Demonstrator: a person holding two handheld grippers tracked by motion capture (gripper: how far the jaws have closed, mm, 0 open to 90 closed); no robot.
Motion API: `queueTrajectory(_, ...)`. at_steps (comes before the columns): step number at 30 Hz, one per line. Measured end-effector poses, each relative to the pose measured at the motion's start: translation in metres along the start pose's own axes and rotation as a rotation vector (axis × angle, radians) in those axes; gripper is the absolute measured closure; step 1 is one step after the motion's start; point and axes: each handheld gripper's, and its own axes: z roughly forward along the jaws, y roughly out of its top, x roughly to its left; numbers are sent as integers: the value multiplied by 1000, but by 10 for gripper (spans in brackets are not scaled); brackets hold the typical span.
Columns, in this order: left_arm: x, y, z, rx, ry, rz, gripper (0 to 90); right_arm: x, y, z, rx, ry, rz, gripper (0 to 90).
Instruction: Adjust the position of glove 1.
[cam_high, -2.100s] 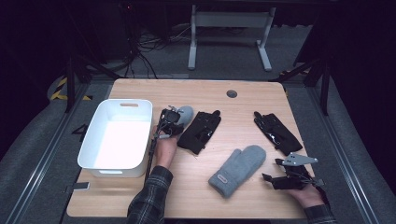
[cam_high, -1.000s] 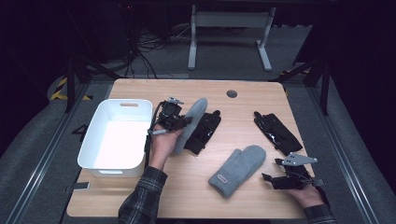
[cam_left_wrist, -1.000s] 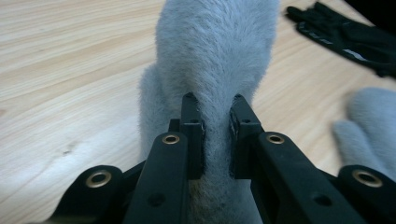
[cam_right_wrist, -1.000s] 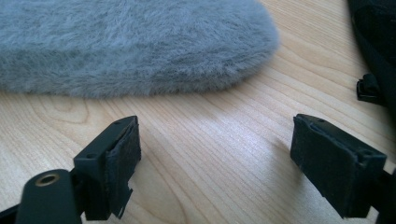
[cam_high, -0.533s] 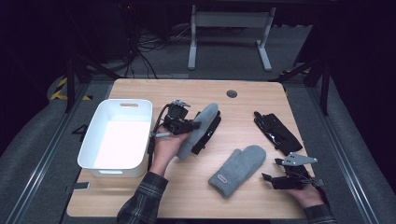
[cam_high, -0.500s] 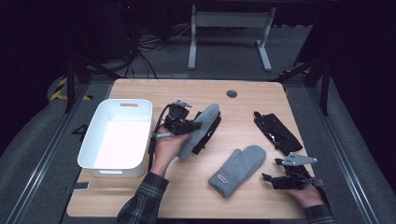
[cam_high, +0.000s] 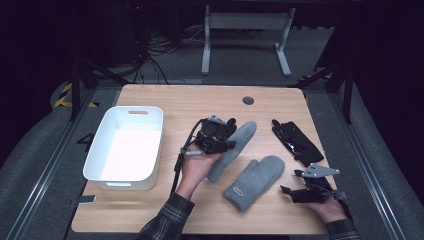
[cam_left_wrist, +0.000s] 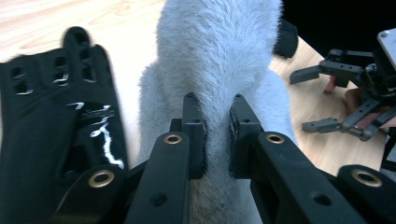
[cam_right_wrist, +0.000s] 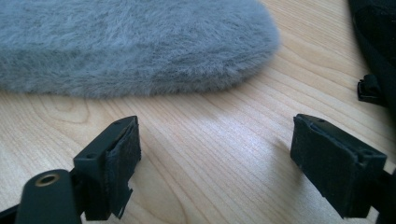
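My left gripper (cam_high: 228, 140) is shut on a fluffy grey mitten (cam_high: 235, 146), which hangs off the table near its middle. In the left gripper view both pads (cam_left_wrist: 196, 135) pinch the mitten (cam_left_wrist: 219, 46), and a black glove (cam_left_wrist: 51, 121) lies on the table just to the left. A second grey mitten (cam_high: 252, 182) lies flat at the front, right of the lifted one. My right gripper (cam_high: 291, 182) rests at the front right, open, its jaws pointing at that mitten (cam_right_wrist: 130, 42) with only bare wood between them. A second black glove (cam_high: 297, 142) lies at the right.
A white bin (cam_high: 95, 167) stands on the left part of the wooden table (cam_high: 165, 102). A dark round grommet (cam_high: 248, 100) sits near the back edge. The table's edges drop to a dark floor with cables and a desk frame behind.
The left gripper has carried the grey mitten to the right and slightly up, toward the second mitten. The right gripper has stayed in place.
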Motion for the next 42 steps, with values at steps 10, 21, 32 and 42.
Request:
queueTrajectory(10,-26,0,17,36,-24,26,808,0,0,0,0,2,-1,166)
queueTrajectory(21,-52,-4,44,92,-55,35,808,0,0,0,1,3,-2,166)
queueTrajectory(32,-62,-9,73,142,-76,58,768,0,0,0,2,6,-4,166)
queueTrajectory(42,-63,-7,67,114,-102,112,464,0,0,0,2,9,-7,166)
